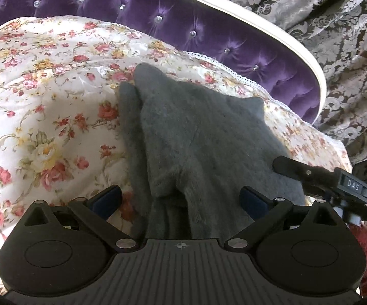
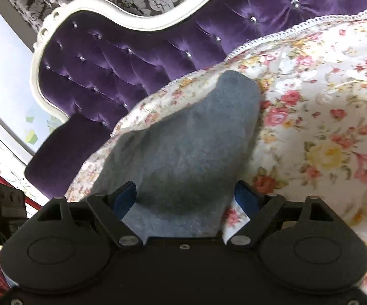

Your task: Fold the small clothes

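Left wrist view: left gripper (image 1: 181, 198) jaws apart, blue pads clear of cloth. Grey fleece garment (image 1: 196, 137) lies on floral bedspread (image 1: 43, 101), partly folded, upper layer over lower; near end runs between jaws. Purple tufted headboard (image 1: 158, 17) beyond garment. Right gripper's finger (image 1: 297, 171) at garment's right edge.

Right wrist view: right gripper (image 2: 183, 198) jaws wide apart, garment (image 2: 183, 147) between them, unclamped. Headboard (image 2: 107, 71) behind garment, bedspread (image 2: 323, 127) under and right of it.
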